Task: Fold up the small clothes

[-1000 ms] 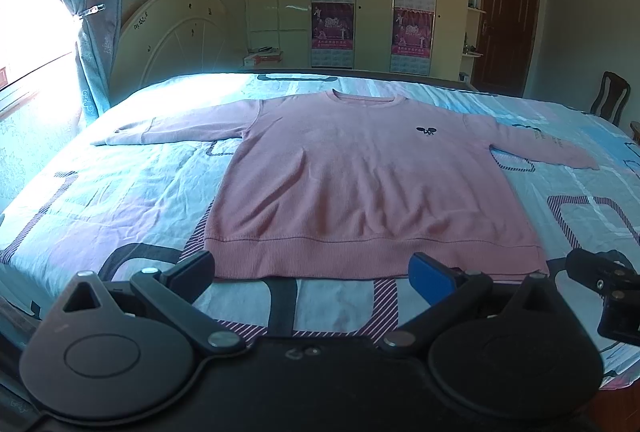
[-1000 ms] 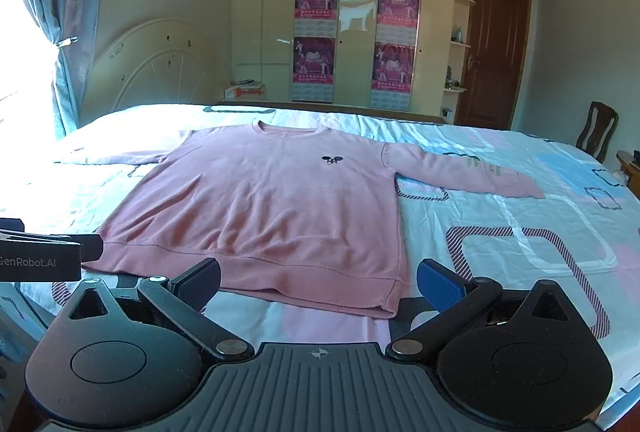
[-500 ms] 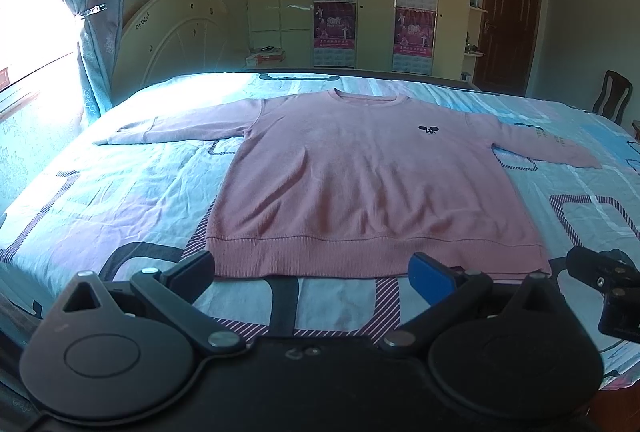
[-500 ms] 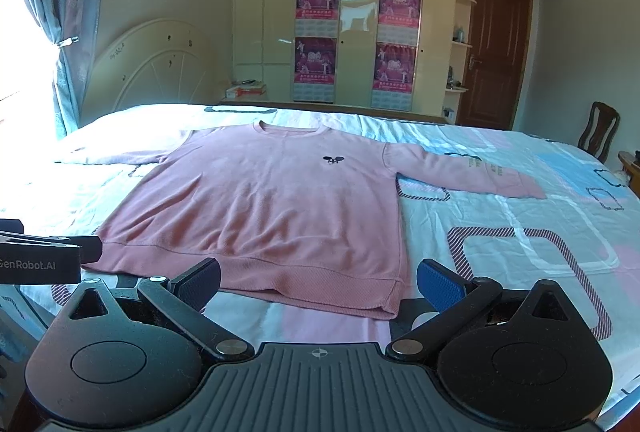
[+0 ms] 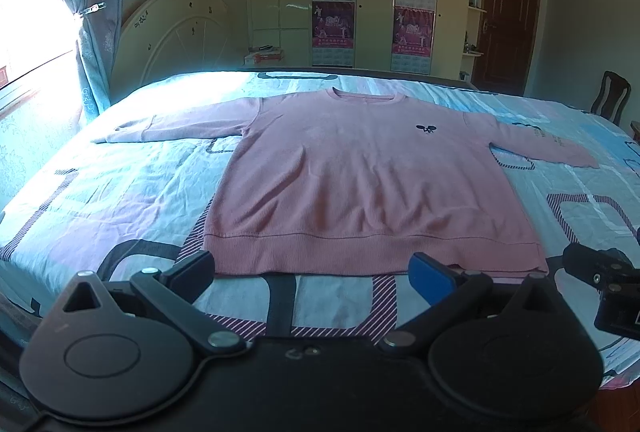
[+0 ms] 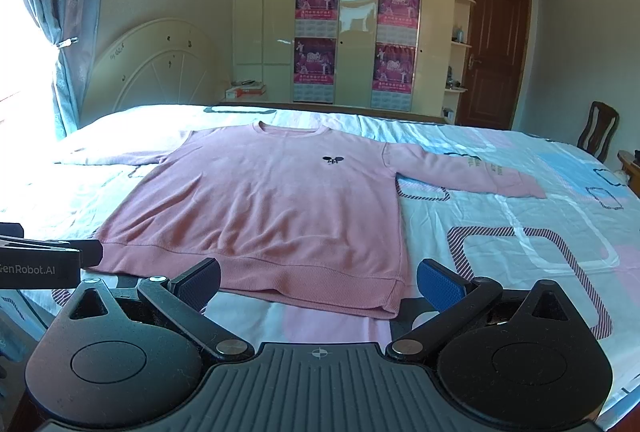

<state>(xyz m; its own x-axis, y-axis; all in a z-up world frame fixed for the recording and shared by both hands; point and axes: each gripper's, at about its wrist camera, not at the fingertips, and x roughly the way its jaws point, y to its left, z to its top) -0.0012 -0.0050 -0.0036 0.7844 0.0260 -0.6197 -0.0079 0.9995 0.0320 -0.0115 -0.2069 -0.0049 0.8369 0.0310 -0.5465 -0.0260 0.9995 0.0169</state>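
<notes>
pink sweater [image 5: 372, 176] lies flat on the bed [image 5: 120, 192], sleeves spread; left gripper [image 5: 312, 272] and right gripper [image 6: 318, 282] hover near the hem, jaws wide, empty. soft, limp knit; best pinched at hem corners.

Sweater [image 5: 360, 176] flat on bed [image 5: 120, 192]

Over at nine o'clock, the left hand-held gripper [image 6: 44, 264] reads "enRobot.AI", first letter cut off. The wardrobe posters [image 6: 316, 38] are too small to read.
</notes>
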